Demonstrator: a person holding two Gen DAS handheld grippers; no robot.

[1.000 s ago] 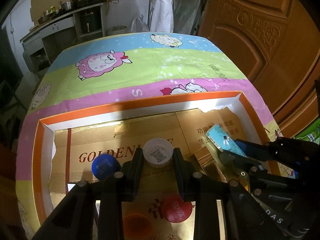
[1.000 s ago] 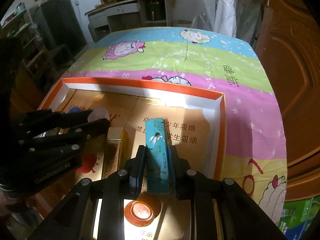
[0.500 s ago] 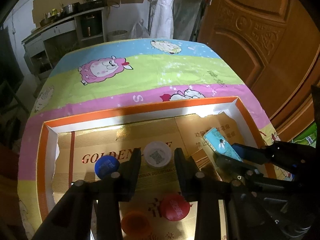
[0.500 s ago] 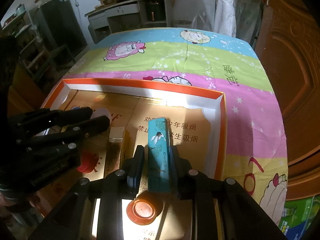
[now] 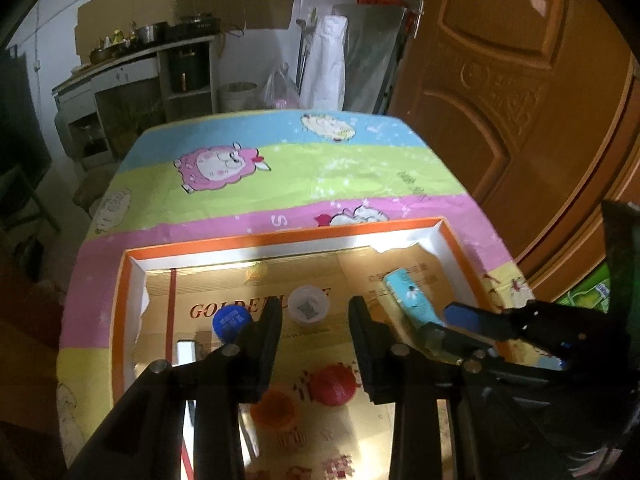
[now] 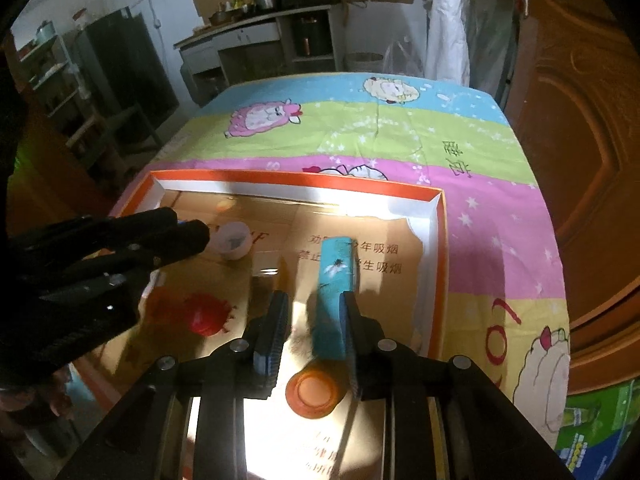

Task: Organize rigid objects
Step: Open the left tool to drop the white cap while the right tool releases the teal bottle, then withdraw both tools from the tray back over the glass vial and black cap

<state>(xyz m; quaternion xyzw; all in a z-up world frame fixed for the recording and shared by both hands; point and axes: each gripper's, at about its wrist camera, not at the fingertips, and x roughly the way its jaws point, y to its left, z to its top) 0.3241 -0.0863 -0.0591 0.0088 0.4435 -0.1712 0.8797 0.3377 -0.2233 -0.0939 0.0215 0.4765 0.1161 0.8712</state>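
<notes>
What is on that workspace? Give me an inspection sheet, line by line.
Surface: sheep-print tablecloth bearing an orange-rimmed tray.
Job's things: in the tray, teal box, white cap, blue cap, red cap, orange cap.
Clutter: green packet off the table's edge.
Grippers: left gripper open, above the white cap; right gripper open, teal box between its fingers, gap on one side.
Cables: nothing seen.
Surroundings: wooden door, counter with pots.
</notes>
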